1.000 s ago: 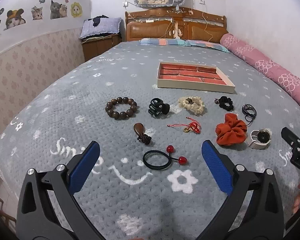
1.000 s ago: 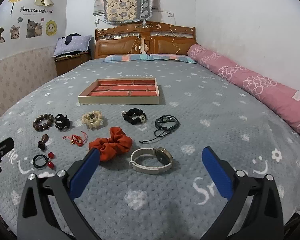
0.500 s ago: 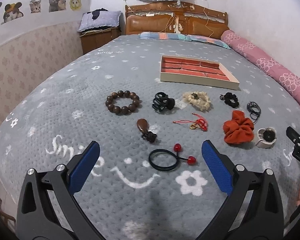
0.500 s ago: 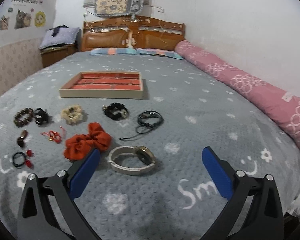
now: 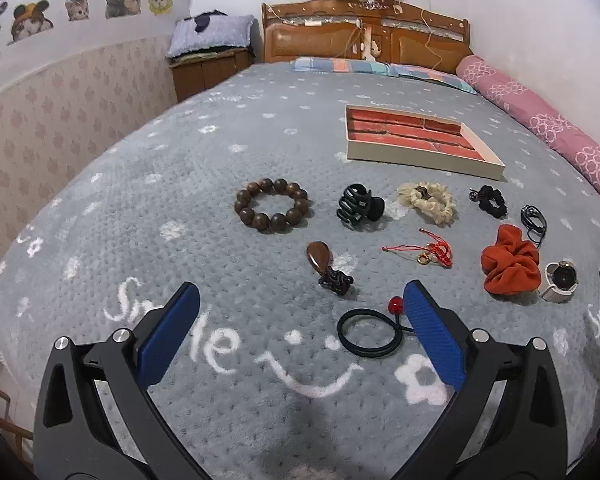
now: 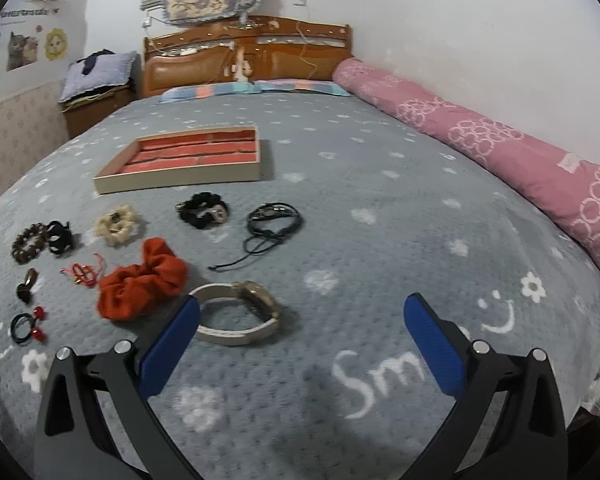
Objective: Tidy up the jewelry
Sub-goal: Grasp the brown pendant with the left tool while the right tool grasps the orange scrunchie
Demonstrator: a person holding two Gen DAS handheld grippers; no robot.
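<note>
A red-lined tray (image 5: pixel 424 156) (image 6: pixel 180 180) lies on the grey bedspread. Before it lie a wooden bead bracelet (image 5: pixel 273 211), a black claw clip (image 5: pixel 359 206), a cream scrunchie (image 5: pixel 427 201), a black scrunchie (image 6: pixel 203 210), a black cord bracelet (image 6: pixel 274 218), a red string charm (image 5: pixel 432 253), an orange scrunchie (image 5: pixel 510 266) (image 6: pixel 142 284), a white-strapped watch (image 6: pixel 240 314), a brown pendant (image 5: pixel 326 266) and a black hair tie with red beads (image 5: pixel 370 338). My left gripper (image 5: pixel 300 328) is open, just left of the hair tie. My right gripper (image 6: pixel 302 338) is open, its left finger by the watch.
A pink bolster (image 6: pixel 500 152) runs along the bed's right side by the wall. The wooden headboard (image 5: pixel 364 40) and pillows are at the far end. A nightstand (image 5: pixel 210 68) with folded cloth stands at the back left. The bed's edge drops off at the left.
Both grippers have moved closer to the bed and the items. The left view has shifted so the hair tie sits by the right finger. The right view has swung right; the watch is now by its left finger.
</note>
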